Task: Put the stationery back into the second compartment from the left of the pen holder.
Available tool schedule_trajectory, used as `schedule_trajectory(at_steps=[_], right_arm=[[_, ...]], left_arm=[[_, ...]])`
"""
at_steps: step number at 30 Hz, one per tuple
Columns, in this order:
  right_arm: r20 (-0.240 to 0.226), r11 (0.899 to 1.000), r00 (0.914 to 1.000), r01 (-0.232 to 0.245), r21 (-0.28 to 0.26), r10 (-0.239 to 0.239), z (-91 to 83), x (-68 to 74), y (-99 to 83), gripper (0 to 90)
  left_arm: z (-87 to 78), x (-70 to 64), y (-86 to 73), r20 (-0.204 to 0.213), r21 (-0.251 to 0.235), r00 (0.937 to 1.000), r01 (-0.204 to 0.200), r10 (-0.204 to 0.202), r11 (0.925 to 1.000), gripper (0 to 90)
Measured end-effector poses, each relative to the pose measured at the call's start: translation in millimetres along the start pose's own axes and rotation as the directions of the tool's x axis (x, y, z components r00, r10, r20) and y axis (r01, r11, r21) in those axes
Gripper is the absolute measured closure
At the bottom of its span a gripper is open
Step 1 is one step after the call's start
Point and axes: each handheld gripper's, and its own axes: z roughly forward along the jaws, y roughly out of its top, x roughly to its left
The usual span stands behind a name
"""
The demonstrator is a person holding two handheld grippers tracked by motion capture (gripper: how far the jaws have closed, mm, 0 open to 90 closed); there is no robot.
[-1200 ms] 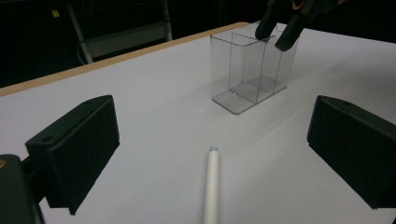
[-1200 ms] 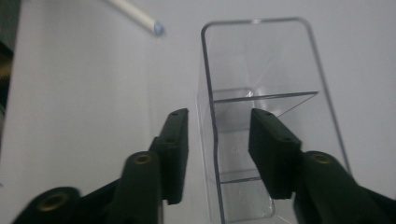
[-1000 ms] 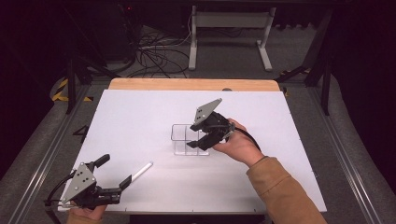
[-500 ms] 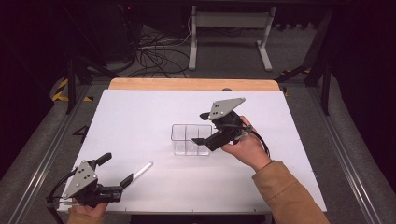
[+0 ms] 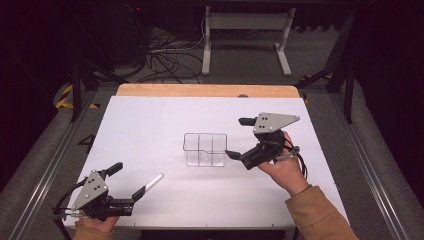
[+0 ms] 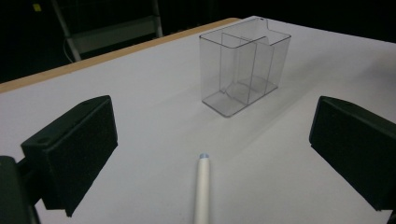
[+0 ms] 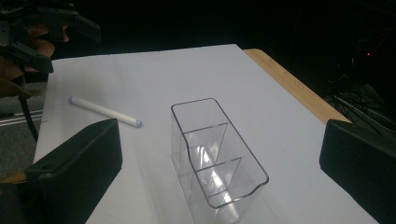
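A clear plastic organizer [image 5: 205,149] with three empty compartments stands upright mid-table, also seen in the left gripper view [image 6: 245,65] and close up in the right gripper view [image 7: 215,154]. A white pen [image 5: 151,183] lies flat at the front left. My left gripper [image 5: 127,181] is open just behind the pen's near end, and the pen [image 6: 201,186] points away between its jaws, untouched. My right gripper [image 5: 238,137] is wide open just right of the organizer and holds nothing. Its jaws [image 7: 219,140] face the organizer's short end, with the pen [image 7: 105,111] beyond.
The white tabletop [image 5: 150,125] has a wooden strip [image 5: 205,90] along its far edge. Cables [image 5: 165,55] and a metal stand [image 5: 245,35] are on the dark floor beyond. The left gripper [image 7: 42,32] and its hand appear far off in the right gripper view.
My right gripper has drawn back to the right, away from the organizer, which stays standing in place. The left gripper and the pen have barely moved.
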Motion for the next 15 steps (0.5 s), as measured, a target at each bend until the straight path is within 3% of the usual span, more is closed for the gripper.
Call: schedule_trajectory(at_steps=[9, 15], right_arm=[[0.055, 0.999, 0.9982, -0.023, -0.037, 0.025, -23.7, 6.6, -20.6, 0.0], [0.092, 0.994, 0.9909, -0.092, -0.062, 0.098, -40.7, 15.6, -54.4, 0.6]], left_arm=[[0.1, 1.8, 3.5, 0.008, 0.009, 1.0000, -0.002, 0.002, 1.0000, 2.0], [-1.6, -2.7, 11.7, 0.013, 0.012, 0.9992, -0.038, 0.037, 0.9992, 3.0]])
